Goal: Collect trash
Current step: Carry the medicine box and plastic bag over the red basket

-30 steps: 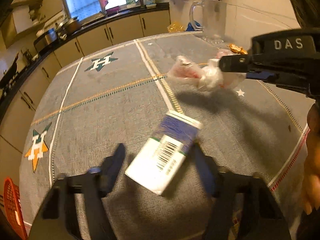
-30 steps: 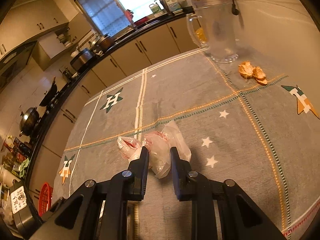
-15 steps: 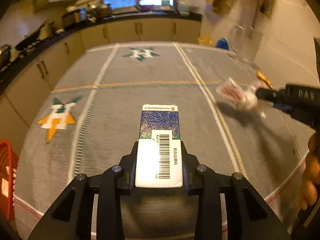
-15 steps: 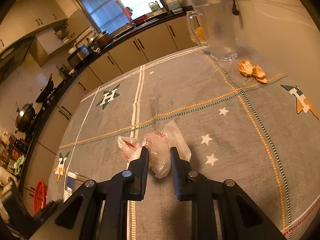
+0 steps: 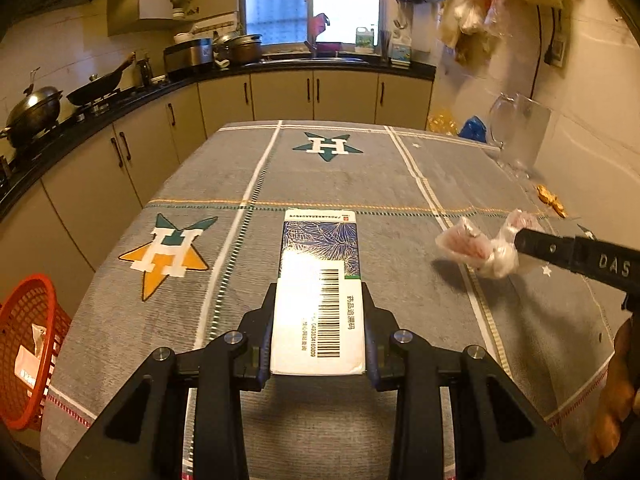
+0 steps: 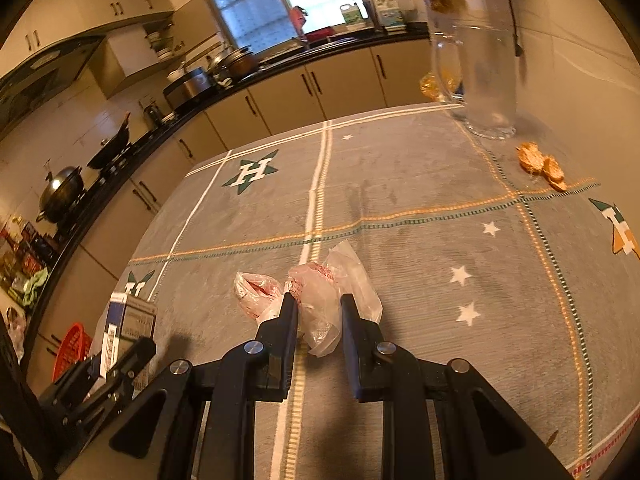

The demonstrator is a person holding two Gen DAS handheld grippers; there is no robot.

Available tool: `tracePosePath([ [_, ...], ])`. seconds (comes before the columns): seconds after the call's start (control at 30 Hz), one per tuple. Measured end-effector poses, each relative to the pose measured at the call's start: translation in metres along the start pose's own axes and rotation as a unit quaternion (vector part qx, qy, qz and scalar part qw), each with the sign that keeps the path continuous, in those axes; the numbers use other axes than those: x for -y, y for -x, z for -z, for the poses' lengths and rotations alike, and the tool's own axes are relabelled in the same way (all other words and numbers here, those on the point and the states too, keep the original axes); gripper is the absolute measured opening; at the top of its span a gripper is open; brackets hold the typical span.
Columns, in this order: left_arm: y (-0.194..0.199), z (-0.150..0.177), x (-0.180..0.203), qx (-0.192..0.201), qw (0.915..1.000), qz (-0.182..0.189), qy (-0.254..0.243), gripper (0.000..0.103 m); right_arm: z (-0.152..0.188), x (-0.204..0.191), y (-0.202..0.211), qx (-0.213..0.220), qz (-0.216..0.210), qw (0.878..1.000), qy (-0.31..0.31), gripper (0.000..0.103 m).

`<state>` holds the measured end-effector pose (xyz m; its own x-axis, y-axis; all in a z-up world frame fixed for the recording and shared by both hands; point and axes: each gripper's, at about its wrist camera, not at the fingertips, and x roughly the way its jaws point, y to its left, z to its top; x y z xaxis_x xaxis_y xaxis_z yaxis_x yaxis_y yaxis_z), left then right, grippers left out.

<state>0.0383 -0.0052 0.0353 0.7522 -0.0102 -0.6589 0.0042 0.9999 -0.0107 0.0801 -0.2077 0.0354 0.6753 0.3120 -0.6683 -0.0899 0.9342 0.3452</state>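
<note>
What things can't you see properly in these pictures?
- Left wrist view: the box's sides are hidden by the left gripper's jaws.
- Left wrist view: the red basket is cut by the left edge, its contents partly hidden.
- Right wrist view: the glass jug's top runs past the top edge.
- Right wrist view: the plastic bag's contents are too crumpled to tell.

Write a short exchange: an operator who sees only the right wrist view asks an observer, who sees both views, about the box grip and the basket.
Operator: My right gripper holds the bag. Is the box clamped on both sides?
Observer: Yes. The left gripper is shut on the box, one finger on each long edge.
Operator: Is anything in the basket?
Observer: Yes. A paper scrap lies in the basket.
</note>
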Motion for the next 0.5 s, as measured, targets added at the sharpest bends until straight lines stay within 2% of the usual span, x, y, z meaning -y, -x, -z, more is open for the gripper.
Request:
tracePosePath([
  [0.5,0.006,-0.002,-0.014,0.005,0.9995,-0.012,0.030,0.034,0.007,-0.023,0.008,0.011,-0.025,0.999,0.037,0.023],
])
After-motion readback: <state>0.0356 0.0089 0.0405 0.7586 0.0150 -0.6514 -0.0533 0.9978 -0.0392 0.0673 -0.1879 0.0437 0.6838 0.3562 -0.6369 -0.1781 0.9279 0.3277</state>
